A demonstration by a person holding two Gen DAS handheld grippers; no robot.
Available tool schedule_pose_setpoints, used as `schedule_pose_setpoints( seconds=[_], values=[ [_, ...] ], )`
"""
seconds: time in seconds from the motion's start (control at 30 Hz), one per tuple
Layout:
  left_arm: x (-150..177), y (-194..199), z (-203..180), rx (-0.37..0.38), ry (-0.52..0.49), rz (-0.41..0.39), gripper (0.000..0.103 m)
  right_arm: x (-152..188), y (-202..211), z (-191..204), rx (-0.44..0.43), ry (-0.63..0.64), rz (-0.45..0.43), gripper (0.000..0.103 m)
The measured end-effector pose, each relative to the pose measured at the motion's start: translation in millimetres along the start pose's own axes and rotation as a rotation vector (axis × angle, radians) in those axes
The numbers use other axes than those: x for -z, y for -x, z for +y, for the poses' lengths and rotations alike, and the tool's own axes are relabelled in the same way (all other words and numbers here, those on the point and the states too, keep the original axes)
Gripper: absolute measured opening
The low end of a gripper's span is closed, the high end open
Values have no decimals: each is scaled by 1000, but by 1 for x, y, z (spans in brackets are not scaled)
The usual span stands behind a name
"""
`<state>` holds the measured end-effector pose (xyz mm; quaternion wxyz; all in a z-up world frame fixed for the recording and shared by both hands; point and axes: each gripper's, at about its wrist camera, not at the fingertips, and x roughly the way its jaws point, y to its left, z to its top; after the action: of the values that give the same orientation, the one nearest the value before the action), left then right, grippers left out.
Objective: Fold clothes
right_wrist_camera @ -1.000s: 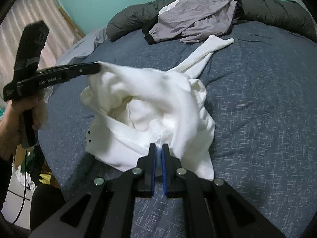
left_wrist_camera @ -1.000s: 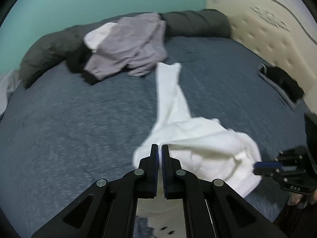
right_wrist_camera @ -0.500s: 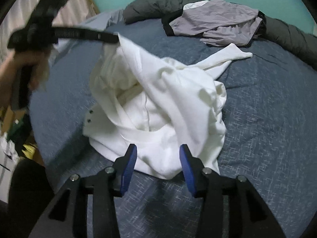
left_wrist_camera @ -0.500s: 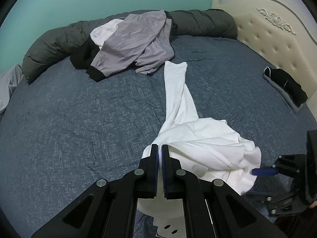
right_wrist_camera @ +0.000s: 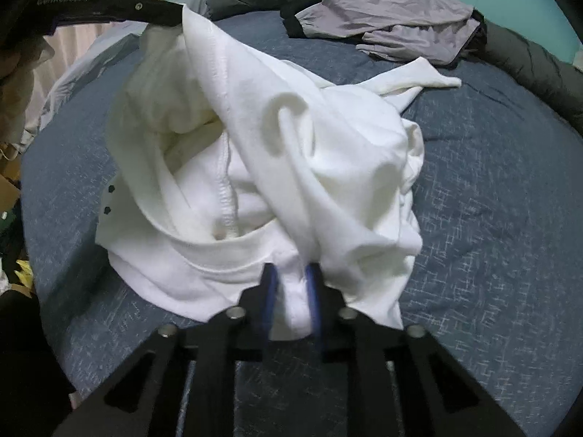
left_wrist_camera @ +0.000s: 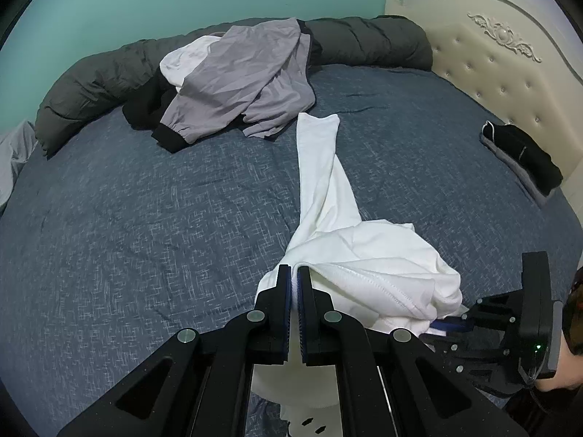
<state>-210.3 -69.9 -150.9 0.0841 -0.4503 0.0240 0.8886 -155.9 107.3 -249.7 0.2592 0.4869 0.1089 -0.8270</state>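
Note:
A crumpled white long-sleeved garment (left_wrist_camera: 364, 255) lies at the near edge of the blue bed (left_wrist_camera: 145, 218), with one sleeve (left_wrist_camera: 320, 153) stretched toward the far side. My left gripper (left_wrist_camera: 294, 273) is shut on a hemmed edge of it. In the right wrist view the left gripper (right_wrist_camera: 175, 18) holds that edge raised at the upper left, so the white garment (right_wrist_camera: 291, 145) hangs open like a pouch. My right gripper (right_wrist_camera: 291, 291) is blurred, its blue pads pressing either side of a thick fold at the garment's near edge. The right gripper (left_wrist_camera: 448, 324) also shows low at the right, held by a hand.
A grey jacket pile (left_wrist_camera: 247, 76) lies on a rolled dark duvet (left_wrist_camera: 364, 43) along the far side. A folded black garment (left_wrist_camera: 521, 153) sits by the padded headboard (left_wrist_camera: 492, 58). The bed's left edge and a curtain (right_wrist_camera: 73, 47) lie behind the left gripper.
The right gripper let go, opened wide, then closed in again on a fold at the garment's near edge. The left gripper kept its hold and lifted the hem higher.

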Motion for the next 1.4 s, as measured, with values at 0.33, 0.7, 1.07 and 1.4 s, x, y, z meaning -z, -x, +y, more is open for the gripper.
schedule_pose_setpoints(
  seconds=[0.33, 0.7, 1.07, 1.4],
  values=[
    [-6, 31, 4, -6, 22, -32, 3, -9, 70, -4, -6, 2, -149, 7],
    [-31, 141, -7, -38, 30, -196, 3, -48, 200, -23, 26, -40, -397, 6],
    [-84, 286, -34, -102, -6, -394, 3, -102, 351, -24, 107, -28, -636, 6],
    [-148, 436, -68, -115, -35, -575, 3, -146, 511, -11, 179, 14, -840, 6]
  ],
)
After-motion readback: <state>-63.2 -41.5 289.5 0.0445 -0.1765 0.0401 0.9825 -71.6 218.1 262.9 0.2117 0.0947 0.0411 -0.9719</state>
